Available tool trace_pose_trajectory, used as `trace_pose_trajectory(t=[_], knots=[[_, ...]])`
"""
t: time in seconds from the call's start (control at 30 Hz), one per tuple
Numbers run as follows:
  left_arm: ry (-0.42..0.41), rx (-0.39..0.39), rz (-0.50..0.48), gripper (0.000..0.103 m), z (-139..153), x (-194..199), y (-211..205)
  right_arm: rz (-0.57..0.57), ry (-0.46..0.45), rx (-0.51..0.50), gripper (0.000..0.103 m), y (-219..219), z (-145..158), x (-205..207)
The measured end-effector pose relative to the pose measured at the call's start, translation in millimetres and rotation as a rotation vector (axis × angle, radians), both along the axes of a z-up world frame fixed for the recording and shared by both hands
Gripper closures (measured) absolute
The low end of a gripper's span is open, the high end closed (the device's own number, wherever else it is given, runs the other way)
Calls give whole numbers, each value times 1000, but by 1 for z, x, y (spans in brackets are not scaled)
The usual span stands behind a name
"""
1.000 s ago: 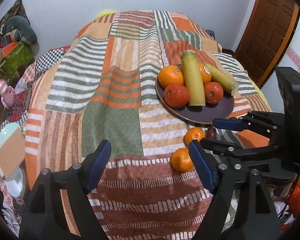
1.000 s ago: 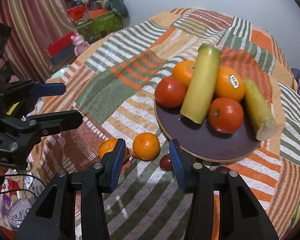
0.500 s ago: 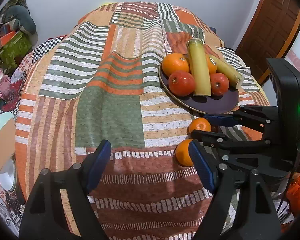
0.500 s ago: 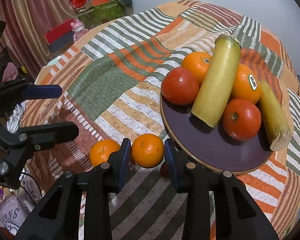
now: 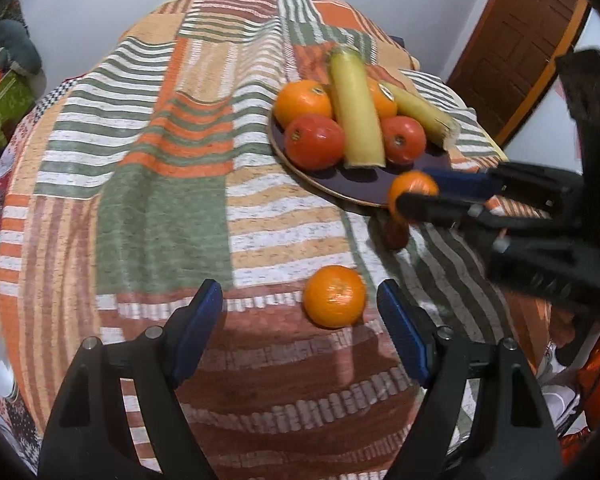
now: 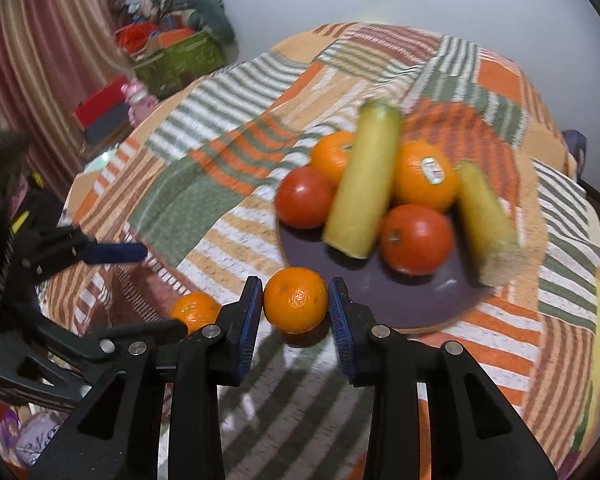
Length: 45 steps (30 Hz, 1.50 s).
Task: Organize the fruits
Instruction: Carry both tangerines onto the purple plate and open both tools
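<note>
Now right gripper [image 6: 296, 312] jaws clamp a mandarin [image 6: 295, 299]; left gripper [image 5: 300, 320] jaws gape.

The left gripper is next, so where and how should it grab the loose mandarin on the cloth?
Grip the mandarin across its widest middle, coming from above; it is round and sits free on the cloth, offset toward one of the left gripper's open fingers.

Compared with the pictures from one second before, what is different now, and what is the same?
The right gripper closed on one small orange, which had lain between its open fingers, and raised it off the cloth towards the plate. The left gripper came lower and nearer the other small orange, jaws wide. That orange, the dark fruit on the cloth and the fruit on the plate kept their places.
</note>
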<state>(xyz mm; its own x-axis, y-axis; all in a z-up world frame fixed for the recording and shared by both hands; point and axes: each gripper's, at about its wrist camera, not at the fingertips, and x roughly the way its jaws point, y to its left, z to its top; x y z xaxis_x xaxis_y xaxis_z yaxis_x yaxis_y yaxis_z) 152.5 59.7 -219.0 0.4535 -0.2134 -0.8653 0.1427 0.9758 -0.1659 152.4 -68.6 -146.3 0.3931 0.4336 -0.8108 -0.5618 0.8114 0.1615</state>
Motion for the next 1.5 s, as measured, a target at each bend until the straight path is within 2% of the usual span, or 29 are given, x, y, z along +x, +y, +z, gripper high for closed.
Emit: trace_pose_trajectory(t=[0.2, 0.4, 0.47, 0.57, 0.8, 1.23, 1.5], knots=[[12, -1, -45, 25, -7, 2, -17, -79, -18, 5, 72, -25, 7, 3], [37, -1, -49, 42, -16, 7, -21, -134, -18, 7, 72, -42, 8, 4], [47, 1, -48, 53, -19, 7, -21, -143, -17, 13, 72, -47, 8, 5], [53, 0, -48, 65, -22, 9, -22, -147, -15, 21, 72, -51, 7, 4], [30, 14, -33, 65, -14, 8, -25, -147, -16, 37, 72, -54, 5, 3], [-71, -2, -21, 65, 23, 30, -40, -135, -17, 55, 72, -53, 0, 8], [-48, -24, -34, 65, 16, 56, -50, -121, -2, 59, 72, -47, -7, 18]])
